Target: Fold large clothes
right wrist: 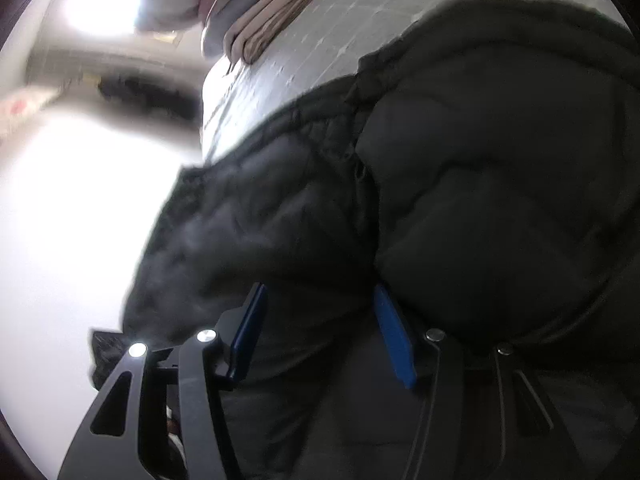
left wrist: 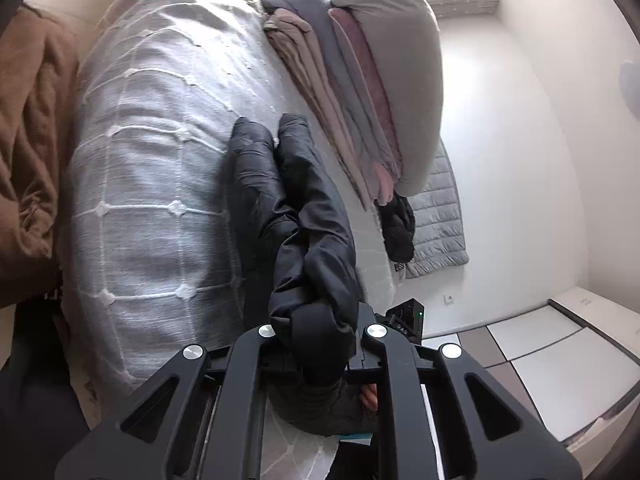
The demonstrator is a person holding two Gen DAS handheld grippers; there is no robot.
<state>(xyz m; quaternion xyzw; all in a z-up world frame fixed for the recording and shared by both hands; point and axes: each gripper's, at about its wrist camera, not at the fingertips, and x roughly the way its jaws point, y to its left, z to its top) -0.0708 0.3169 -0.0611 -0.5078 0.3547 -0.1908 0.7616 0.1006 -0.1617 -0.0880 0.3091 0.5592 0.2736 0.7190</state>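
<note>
Jacket: a black padded jacket [left wrist: 304,240] lies on the bed; in the left wrist view it runs away from the camera as a long, bunched roll, with two sleeve-like ends at the far side. In the right wrist view the jacket [right wrist: 460,184] fills most of the picture, puffy and quilted, with a seam between two thick folds.
Left gripper: the left gripper [left wrist: 316,344] is clenched on a bundle of the jacket; the cloth swells out over the jaws and hides the pads.
Right gripper: the right gripper [right wrist: 324,332] is released; its blue pads [right wrist: 394,336] stand apart and jacket cloth lies between them, but the pads do not press on it. This view is blurred.
Bed cover: a pale grey bedspread [left wrist: 152,160] with a raised white grid and small knots; soft, slightly wrinkled, broad and bare left of the jacket.
Edges and room: the bed edge runs just right of the jacket; beyond it is a white floor [left wrist: 512,200].
Stack: folded blankets and a grey pillow [left wrist: 360,80], in grey, pink and beige, lie at the far right of the bed, near the jacket's far ends.
Other cloth: a brown blanket [left wrist: 28,140] at the left edge; a grey quilted mat [left wrist: 440,216] on the floor, with a dark cloth heap [left wrist: 400,228] beside it.
</note>
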